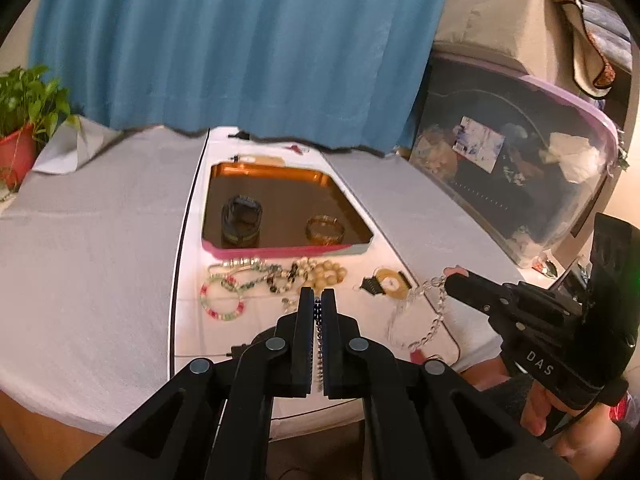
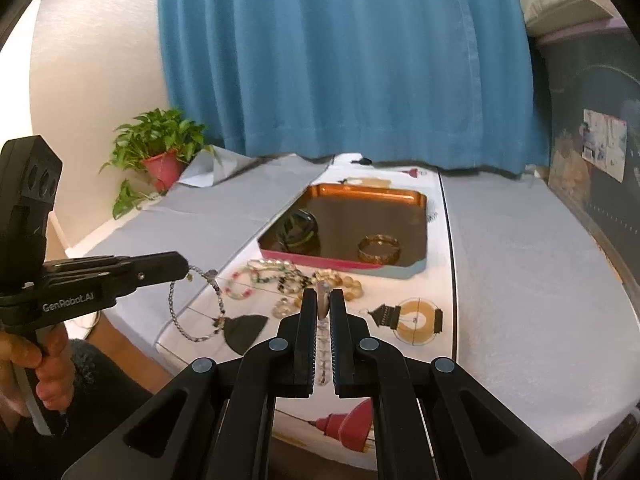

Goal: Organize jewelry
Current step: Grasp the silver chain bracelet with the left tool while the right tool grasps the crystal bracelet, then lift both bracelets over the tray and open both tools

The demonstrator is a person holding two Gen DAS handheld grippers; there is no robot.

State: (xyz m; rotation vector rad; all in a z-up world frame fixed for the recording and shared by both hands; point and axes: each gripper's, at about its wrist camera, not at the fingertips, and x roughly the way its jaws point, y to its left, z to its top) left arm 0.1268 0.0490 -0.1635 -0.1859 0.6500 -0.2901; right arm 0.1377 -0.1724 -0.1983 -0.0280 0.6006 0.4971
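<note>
A copper tray [image 1: 280,170] [image 2: 416,200] on the white cloth holds a dark bracelet [image 1: 241,220] [image 2: 300,228] and an amber bangle [image 1: 325,229] [image 2: 378,249]. In front of it lies a pile of bead bracelets [image 1: 272,276] [image 2: 280,278]. My left gripper [image 1: 318,298] [image 2: 186,266] is shut on a dark beaded bracelet [image 2: 196,312] that hangs below it. My right gripper [image 2: 323,298] [image 1: 450,278] is shut on a clear, silvery chain bracelet [image 1: 434,312] [image 2: 323,344] that hangs down.
A blue curtain [image 1: 240,40] hangs behind the table. A potted plant [image 2: 160,152] stands at the far left corner. A dark storage bin [image 1: 520,152] stands to the right. Grey cloth [image 1: 88,240] covers the table on both sides of the white strip.
</note>
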